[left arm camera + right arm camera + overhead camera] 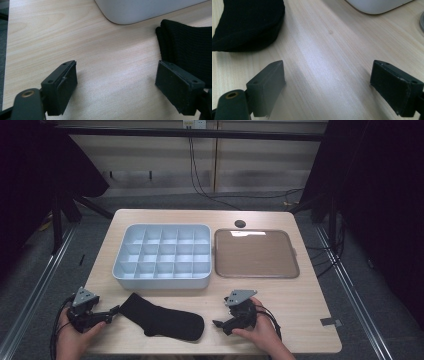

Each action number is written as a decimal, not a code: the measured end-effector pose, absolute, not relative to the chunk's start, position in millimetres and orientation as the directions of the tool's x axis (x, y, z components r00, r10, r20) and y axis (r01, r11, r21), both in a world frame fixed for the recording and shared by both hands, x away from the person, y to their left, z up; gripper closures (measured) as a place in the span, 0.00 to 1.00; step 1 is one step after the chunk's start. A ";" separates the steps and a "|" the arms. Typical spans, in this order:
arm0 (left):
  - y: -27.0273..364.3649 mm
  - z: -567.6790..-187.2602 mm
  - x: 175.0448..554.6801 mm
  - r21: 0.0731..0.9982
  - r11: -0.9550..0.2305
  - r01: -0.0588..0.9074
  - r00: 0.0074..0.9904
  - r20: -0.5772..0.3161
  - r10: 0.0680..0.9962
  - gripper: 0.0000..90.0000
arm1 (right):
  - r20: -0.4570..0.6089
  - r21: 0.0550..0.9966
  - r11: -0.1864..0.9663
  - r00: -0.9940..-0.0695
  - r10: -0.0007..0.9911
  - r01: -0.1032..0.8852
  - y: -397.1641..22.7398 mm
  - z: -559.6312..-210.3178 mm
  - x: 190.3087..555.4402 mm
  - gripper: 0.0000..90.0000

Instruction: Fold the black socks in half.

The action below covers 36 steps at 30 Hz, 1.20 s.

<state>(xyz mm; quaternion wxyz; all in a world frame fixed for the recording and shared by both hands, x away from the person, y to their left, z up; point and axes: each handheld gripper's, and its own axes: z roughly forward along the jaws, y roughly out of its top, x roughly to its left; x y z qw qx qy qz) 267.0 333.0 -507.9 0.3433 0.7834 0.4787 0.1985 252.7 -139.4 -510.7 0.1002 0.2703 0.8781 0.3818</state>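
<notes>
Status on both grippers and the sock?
Left gripper open at sock cuff. Right gripper open near toe. Sock flat, unheld. Nothing in the way.

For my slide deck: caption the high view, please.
Open left gripper and right gripper flank a black sock before a divided bin.

Black grippers (112, 312), grey plates, seemingly bare forearms

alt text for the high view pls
A black sock lies at the near edge of a wooden table, between the left gripper and right gripper, both open. Behind it sit a pale blue compartment box and a brown tray.
</notes>
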 end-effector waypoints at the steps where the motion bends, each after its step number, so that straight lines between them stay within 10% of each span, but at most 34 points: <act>1: 333.0 -507.9 267.0 0.728 -0.305 0.614 0.463 -0.018 0.886 0.19 | 0.031 0.725 0.562 -0.834 0.551 0.398 -139.3 -510.8 252.7 0.13; 30: 331.8 -505.8 267.6 0.712 -0.309 0.631 0.457 -0.019 0.889 0.19 | 0.031 0.725 0.542 -0.806 0.591 0.426 -138.4 -510.2 248.1 0.16; 36: 328.4 -497.5 268.9 0.662 -0.307 0.684 0.433 -0.030 0.901 0.27 | 0.028 0.711 0.568 -0.824 0.565 0.414 -137.1 -504.3 245.7 0.39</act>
